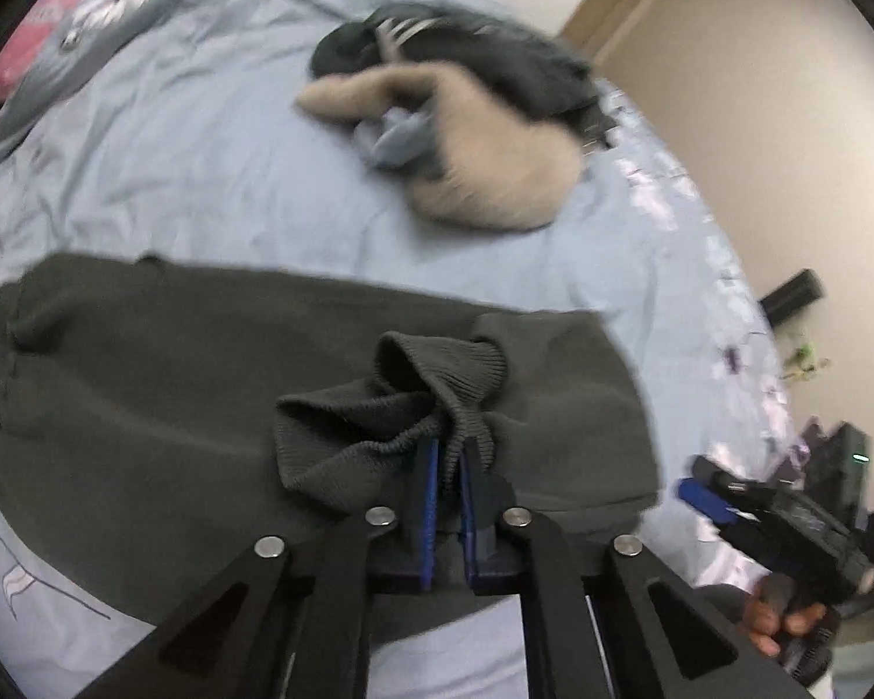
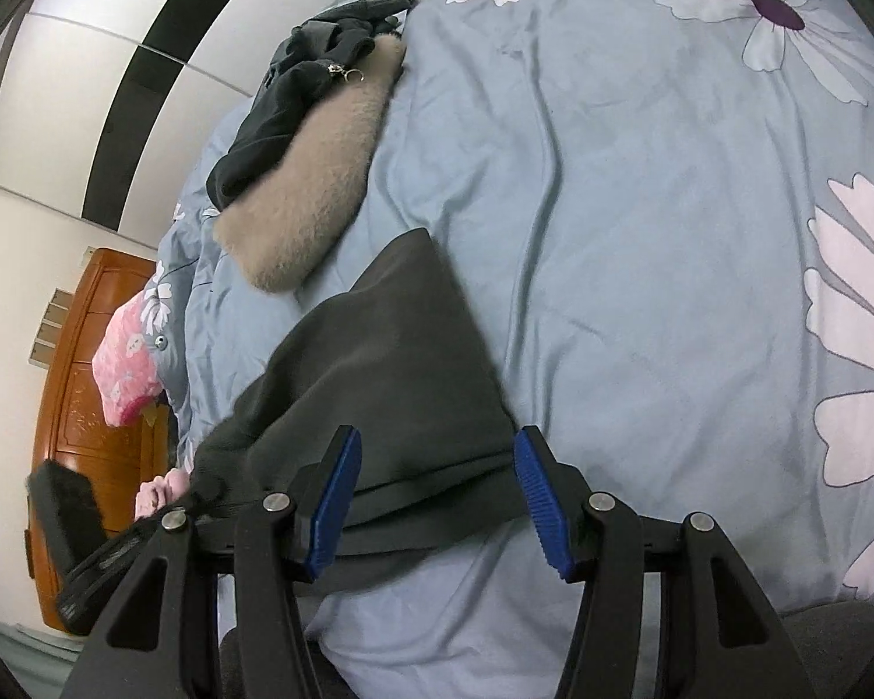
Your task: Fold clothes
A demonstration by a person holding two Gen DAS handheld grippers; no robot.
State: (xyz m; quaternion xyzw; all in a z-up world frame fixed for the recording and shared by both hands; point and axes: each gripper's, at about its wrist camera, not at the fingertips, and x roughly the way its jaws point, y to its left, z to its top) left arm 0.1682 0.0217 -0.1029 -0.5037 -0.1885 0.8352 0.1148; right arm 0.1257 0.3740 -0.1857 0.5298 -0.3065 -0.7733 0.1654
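Observation:
A dark grey sweater (image 1: 204,384) lies spread on the light blue bedspread (image 1: 192,175). My left gripper (image 1: 448,460) is shut on the sweater's ribbed cuff (image 1: 437,396), bunched over the garment's body. My right gripper (image 2: 437,466) is open, its blue pads (image 2: 335,501) on either side of the sweater's edge (image 2: 402,384) without pinching it. In the left wrist view the right gripper (image 1: 775,512) shows at the lower right, held in a hand.
A pile of clothes lies further up the bed: a beige fuzzy garment (image 1: 495,163) (image 2: 303,192) and a dark one (image 1: 495,52) (image 2: 285,110). A pink item (image 2: 125,367) and a wooden cabinet (image 2: 81,408) are by the bed's side. A wall (image 1: 728,116) runs beside the bed.

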